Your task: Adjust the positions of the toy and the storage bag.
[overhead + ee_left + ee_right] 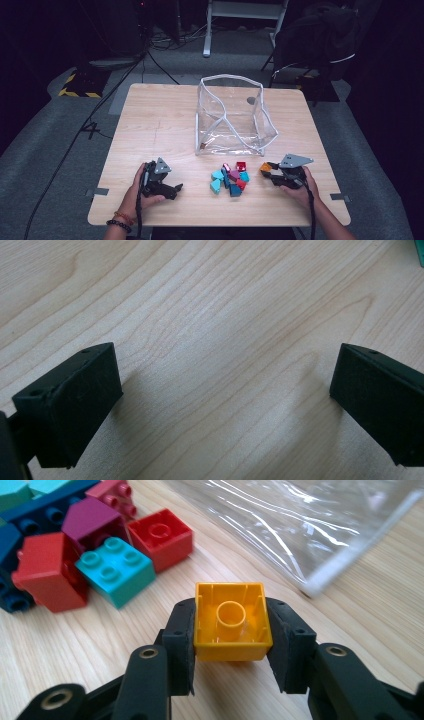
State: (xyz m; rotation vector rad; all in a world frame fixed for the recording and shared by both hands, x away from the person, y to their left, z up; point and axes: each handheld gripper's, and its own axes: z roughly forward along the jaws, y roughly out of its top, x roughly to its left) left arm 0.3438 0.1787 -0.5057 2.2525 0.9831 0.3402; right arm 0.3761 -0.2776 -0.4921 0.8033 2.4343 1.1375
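Yellow brick (pixel 233 622), centre frame, we clamp between right gripper (pixel 232 640) fingers for bagging; left gripper (pixel 225 400) fingers idle, spread.

Brick pile (pixel 231 180) at table (pixel 150 130) 6 o'clock edge; bag (pixel 232 116) at 12 behind; held brick (pixel 265 167) at pile's 3.

your right gripper (pixel 270 170) sits in a narrow lane: the brick pile (pixel 230 179) lies near on its left, and the clear bag (pixel 232 116) stands just behind, its white-edged rim (pixel 320 582) close ahead of the held yellow brick (pixel 232 622). to its right, bare table (pixel 325 200) runs to the edge. your left gripper (pixel 172 191) has open wood (pixel 210 340) between its wide-set jaws, and the left half of the table lies free.
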